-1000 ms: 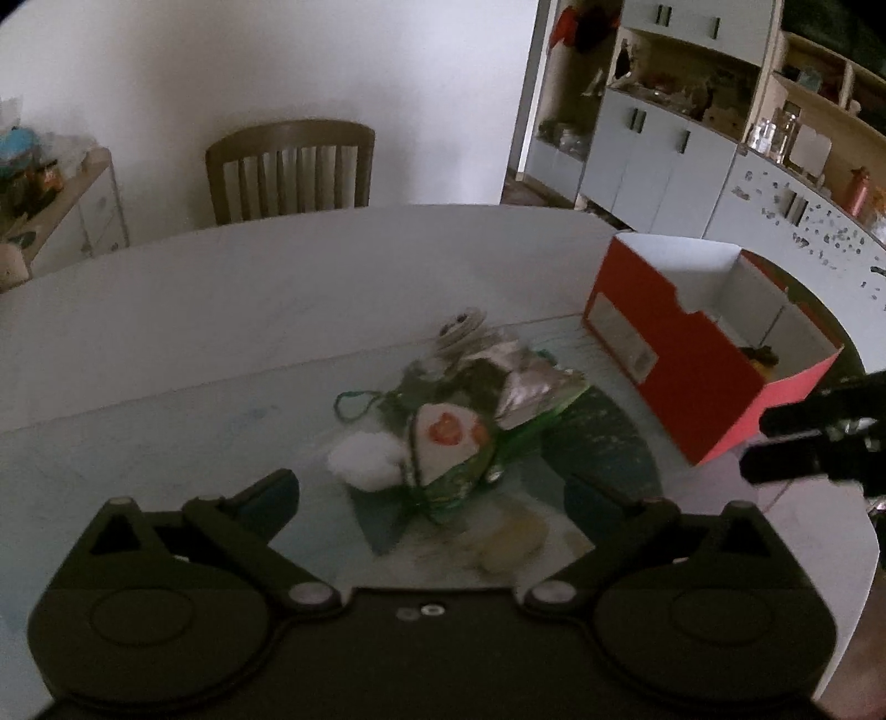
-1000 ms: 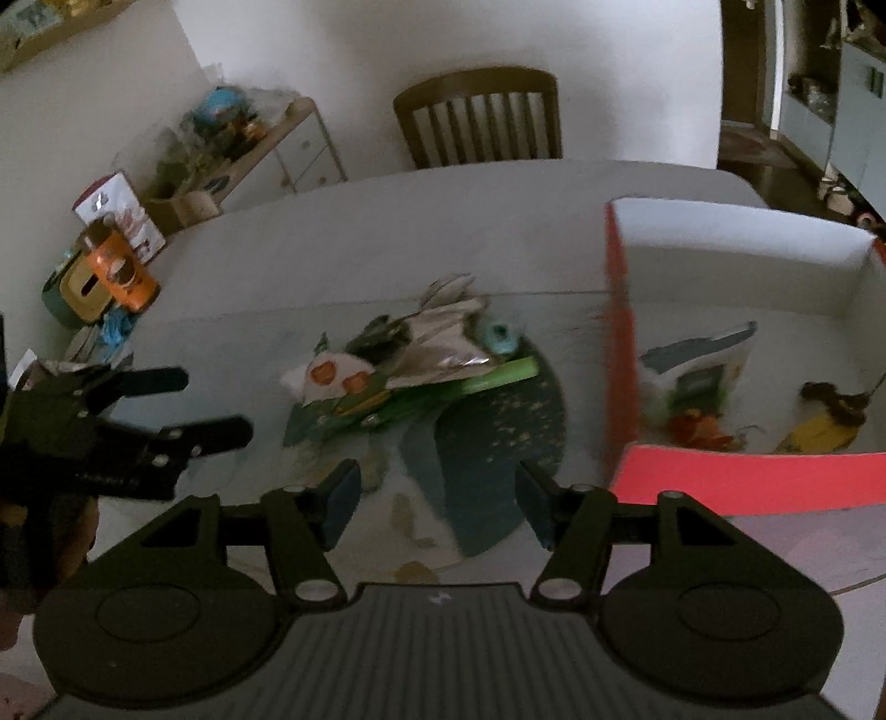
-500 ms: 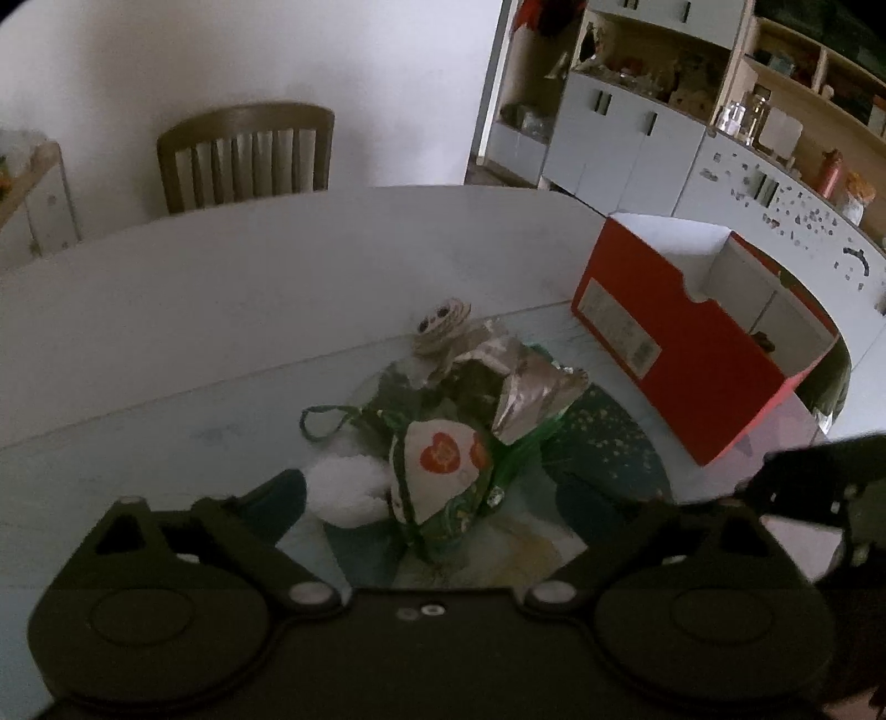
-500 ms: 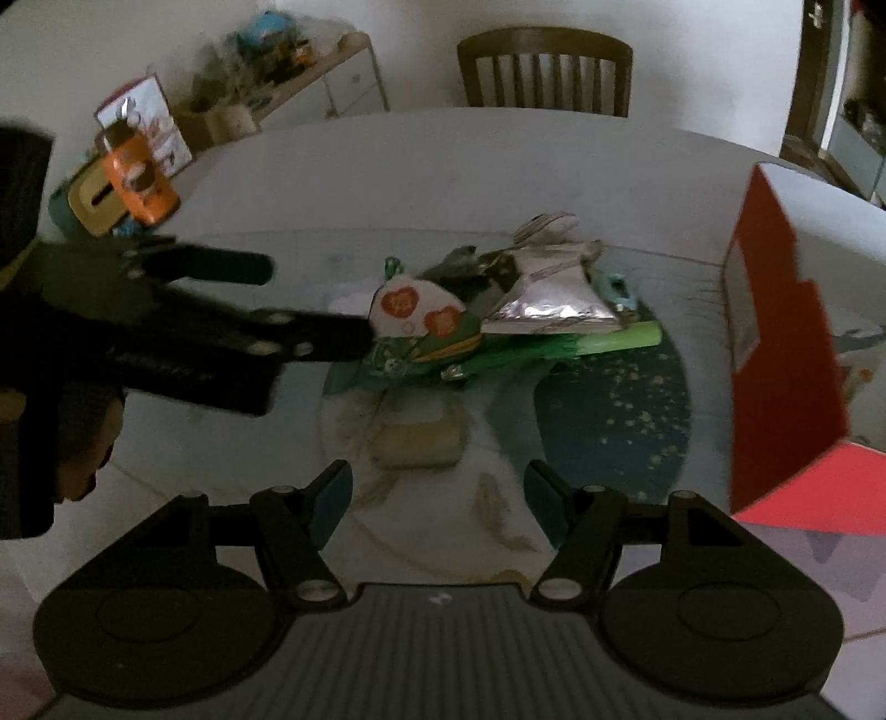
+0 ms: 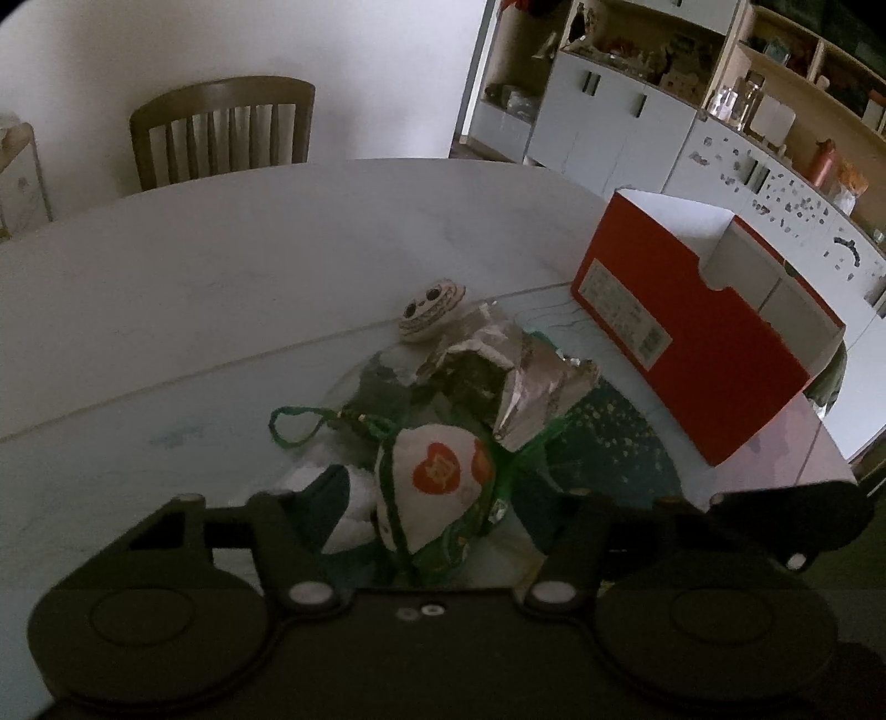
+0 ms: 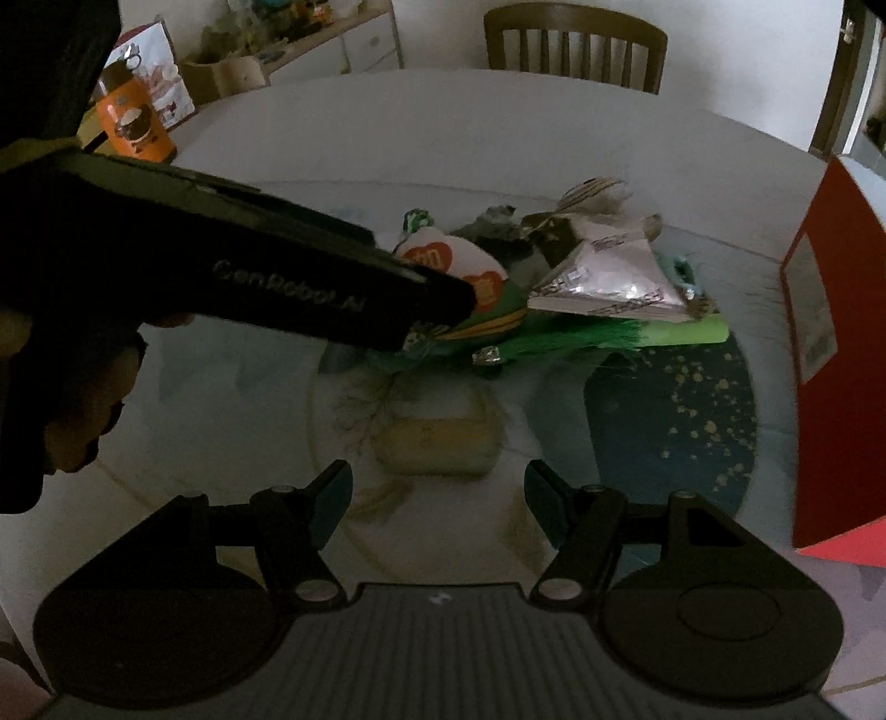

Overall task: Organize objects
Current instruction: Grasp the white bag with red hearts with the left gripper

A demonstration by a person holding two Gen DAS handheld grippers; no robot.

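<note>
A pile lies on the glass plate (image 6: 692, 421): a white pouch with orange hearts (image 5: 437, 482) (image 6: 443, 257), a silver foil packet (image 5: 542, 387) (image 6: 603, 282), a striped round toy with eyes (image 5: 432, 310) and a green tassel (image 6: 581, 338). My left gripper (image 5: 443, 509) (image 6: 443, 310) is low over the pile. Its jaws are closing with the pouch between them, and a gap still shows on the right side. My right gripper (image 6: 437, 490) stands open just short of a pale yellow bar (image 6: 437, 448). A red open box (image 5: 692, 343) (image 6: 830, 332) stands to the right.
A white fluffy ball (image 5: 354, 515) touches the left finger, with a green cord loop (image 5: 299, 426) beyond it. A wooden chair (image 5: 221, 133) (image 6: 576, 50) stands at the table's far edge. Cabinets (image 5: 637, 111) fill the right background. An orange canister (image 6: 133, 122) sits off the table's left.
My left gripper sank toward the pile and its jaws narrowed around the heart pouch. My right gripper swung left and down until the yellow bar lay just ahead of its fingers.
</note>
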